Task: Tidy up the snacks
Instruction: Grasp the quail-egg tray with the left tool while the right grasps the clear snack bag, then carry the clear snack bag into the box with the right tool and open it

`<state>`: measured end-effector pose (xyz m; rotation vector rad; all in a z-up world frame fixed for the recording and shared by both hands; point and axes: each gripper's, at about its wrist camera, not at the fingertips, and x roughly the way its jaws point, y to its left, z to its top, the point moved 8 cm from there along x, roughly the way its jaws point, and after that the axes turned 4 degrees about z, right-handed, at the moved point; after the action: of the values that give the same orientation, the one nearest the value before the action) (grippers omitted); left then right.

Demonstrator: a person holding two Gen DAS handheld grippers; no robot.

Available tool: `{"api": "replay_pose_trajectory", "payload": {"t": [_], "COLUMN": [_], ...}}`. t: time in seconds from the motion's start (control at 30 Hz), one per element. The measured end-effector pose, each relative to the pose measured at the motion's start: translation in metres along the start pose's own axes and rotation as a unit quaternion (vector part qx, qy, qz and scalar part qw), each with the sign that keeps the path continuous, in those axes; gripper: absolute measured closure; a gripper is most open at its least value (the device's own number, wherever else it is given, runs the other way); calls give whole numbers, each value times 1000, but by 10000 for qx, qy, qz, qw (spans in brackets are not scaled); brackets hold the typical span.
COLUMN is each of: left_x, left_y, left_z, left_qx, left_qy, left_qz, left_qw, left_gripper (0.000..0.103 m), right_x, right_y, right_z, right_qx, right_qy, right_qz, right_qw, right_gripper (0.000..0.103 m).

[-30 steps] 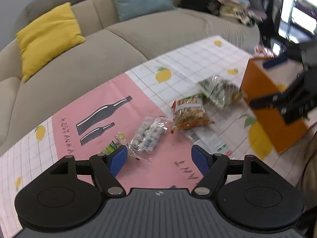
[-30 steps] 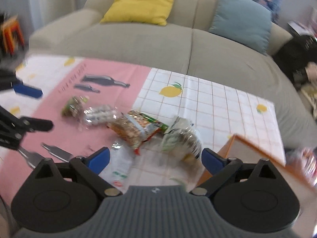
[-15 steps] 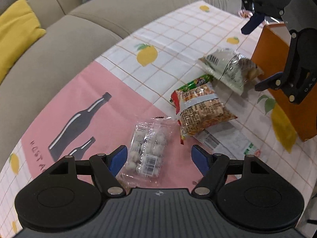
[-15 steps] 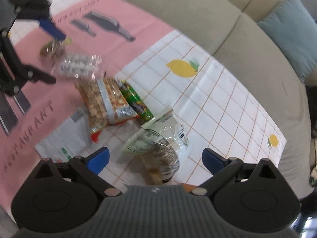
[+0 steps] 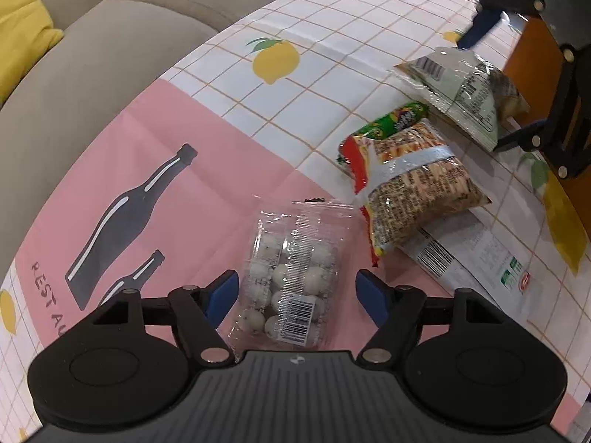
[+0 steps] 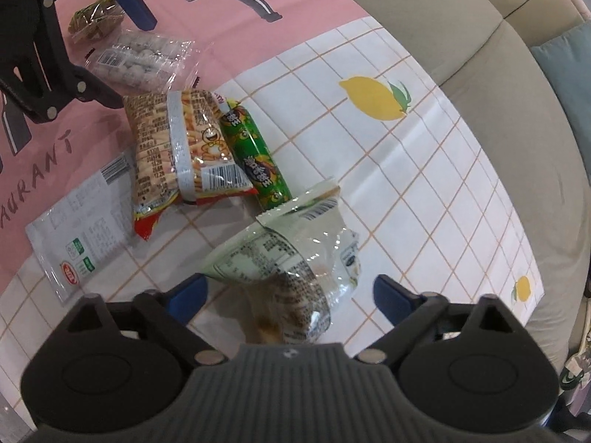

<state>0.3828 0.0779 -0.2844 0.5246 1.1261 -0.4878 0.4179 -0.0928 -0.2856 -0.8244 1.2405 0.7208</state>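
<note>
My left gripper is open, its blue pads on either side of a clear pack of white round sweets lying on the pink cloth. My right gripper is open over a pale green clear snack bag, which lies between its fingers. A red and yellow cracker bag rests partly on a green snack tube and on a flat white packet. A small brown snack pack lies beside the left gripper in the right wrist view.
An orange box stands at the table's right end, behind the right gripper's arm. A beige sofa runs along the table's far side with a yellow cushion and a teal cushion.
Both grippers have come down and forward toward the table. The left one now straddles the sweets pack and the right one straddles the pale green bag. Both stayed open.
</note>
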Motion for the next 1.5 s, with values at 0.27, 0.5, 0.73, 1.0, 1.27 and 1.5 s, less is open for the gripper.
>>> {"api": "replay_pose_trajectory", "payload": {"t": [0.27, 0.5, 0.73, 1.0, 1.27, 1.5], "left_x": [-2, -10, -38, -86, -145, -204], "left_y": [-2, -8, -10, -21, -43, -77], "left_z": [-2, -4, -9, -17, -28, -16], "left_qx": [-75, -282, -831, -1259, -1551, -1567], "left_qy": [24, -79, -400, -891, -1391, -1992], "left_qz": [249, 427, 522, 499, 424, 222], "left_qw": [9997, 9987, 9944, 9868, 9771, 9671], "left_gripper": [36, 41, 42, 44, 45, 45], "right_x": [1, -10, -36, -79, -126, -175], "right_y": [3, 9, 12, 28, 54, 59], "right_z": [-3, -6, -9, -16, -34, -73], "right_qx": [169, 438, 933, 1505, 1861, 2434], "right_qy": [-19, -161, -494, -1054, -1505, -1926], "right_qz": [-124, -124, -119, 146, 389, 589], "right_qw": [9998, 9988, 9943, 9829, 9702, 9488], "right_gripper": [42, 54, 57, 58, 58, 58]}}
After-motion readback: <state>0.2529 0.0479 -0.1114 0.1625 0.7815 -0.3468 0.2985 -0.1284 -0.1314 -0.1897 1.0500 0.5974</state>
